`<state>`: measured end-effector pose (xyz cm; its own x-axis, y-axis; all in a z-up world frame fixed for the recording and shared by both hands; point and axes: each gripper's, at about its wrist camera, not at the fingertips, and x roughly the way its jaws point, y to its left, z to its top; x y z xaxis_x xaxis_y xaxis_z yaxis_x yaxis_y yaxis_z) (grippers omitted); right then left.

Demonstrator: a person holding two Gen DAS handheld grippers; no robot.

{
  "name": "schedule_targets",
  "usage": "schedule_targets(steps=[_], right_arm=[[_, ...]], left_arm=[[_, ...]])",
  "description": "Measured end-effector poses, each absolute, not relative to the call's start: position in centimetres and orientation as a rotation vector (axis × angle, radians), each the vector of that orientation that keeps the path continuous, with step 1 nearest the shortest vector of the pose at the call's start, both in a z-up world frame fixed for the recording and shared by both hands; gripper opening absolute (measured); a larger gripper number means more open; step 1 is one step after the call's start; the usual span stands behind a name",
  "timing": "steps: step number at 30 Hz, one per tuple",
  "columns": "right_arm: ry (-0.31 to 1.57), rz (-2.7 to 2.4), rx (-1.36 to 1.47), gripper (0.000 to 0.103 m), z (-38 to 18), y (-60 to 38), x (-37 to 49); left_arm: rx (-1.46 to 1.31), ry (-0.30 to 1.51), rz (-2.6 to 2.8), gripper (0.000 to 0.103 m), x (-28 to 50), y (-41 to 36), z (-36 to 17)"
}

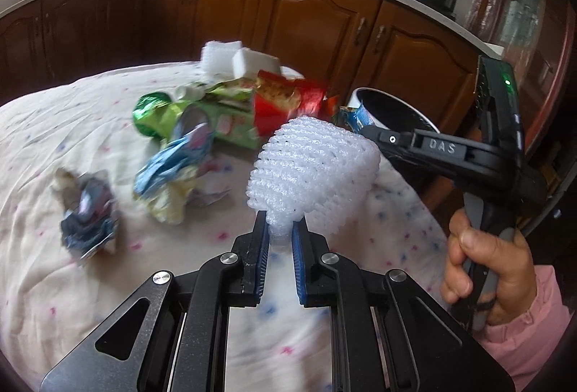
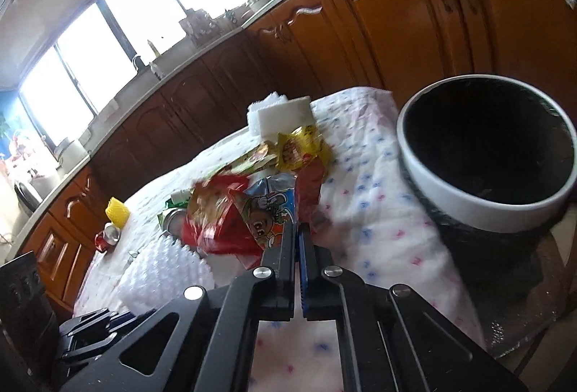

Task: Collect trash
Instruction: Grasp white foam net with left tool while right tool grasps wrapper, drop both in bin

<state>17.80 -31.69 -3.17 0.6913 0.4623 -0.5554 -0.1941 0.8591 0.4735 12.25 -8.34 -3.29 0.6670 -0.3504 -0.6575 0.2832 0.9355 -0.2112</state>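
My left gripper (image 1: 280, 224) is shut on a white foam fruit net (image 1: 313, 168) and holds it above the table. The net also shows in the right wrist view (image 2: 162, 269), low at the left. My right gripper (image 2: 296, 229) is shut on a blue and orange snack wrapper (image 2: 268, 211) lifted off the table; in the left wrist view it (image 1: 364, 127) shows from the side with the wrapper (image 1: 355, 116). A pile of wrappers (image 1: 202, 118) lies on the cloth. The white-rimmed bin (image 2: 487, 143) stands at the table's right edge.
White foam blocks (image 1: 239, 60) lie at the far side of the table. A crumpled grey-blue wrapper (image 1: 86, 211) lies at the left. A yellow cup (image 2: 117, 210) and a red can (image 2: 106, 237) stand at the far left. Wooden cabinets (image 1: 317, 13) run behind the table.
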Motion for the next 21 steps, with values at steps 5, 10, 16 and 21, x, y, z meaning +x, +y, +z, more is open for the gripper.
schedule_targets(steps=[5, 10, 16, 21], right_arm=[[0.680, 0.322, 0.404, 0.002, -2.0, -34.7, 16.6], [0.649, 0.254, 0.416, 0.002, -1.4, -38.3, 16.2], [0.629, 0.179, 0.425, 0.002, -1.1, -42.2, 15.9], [0.622, 0.133, 0.416, 0.002, -0.8, -44.5, 16.3]], left_arm=[[-0.063, 0.747, -0.410, 0.011, 12.7, -10.8, -2.4], [-0.040, 0.748, -0.440, 0.011, 14.0, -13.5, -1.6], [-0.008, 0.753, -0.462, 0.011, 16.0, -16.8, -0.9], [0.007, 0.753, -0.487, 0.011, 17.6, -19.3, -0.4]])
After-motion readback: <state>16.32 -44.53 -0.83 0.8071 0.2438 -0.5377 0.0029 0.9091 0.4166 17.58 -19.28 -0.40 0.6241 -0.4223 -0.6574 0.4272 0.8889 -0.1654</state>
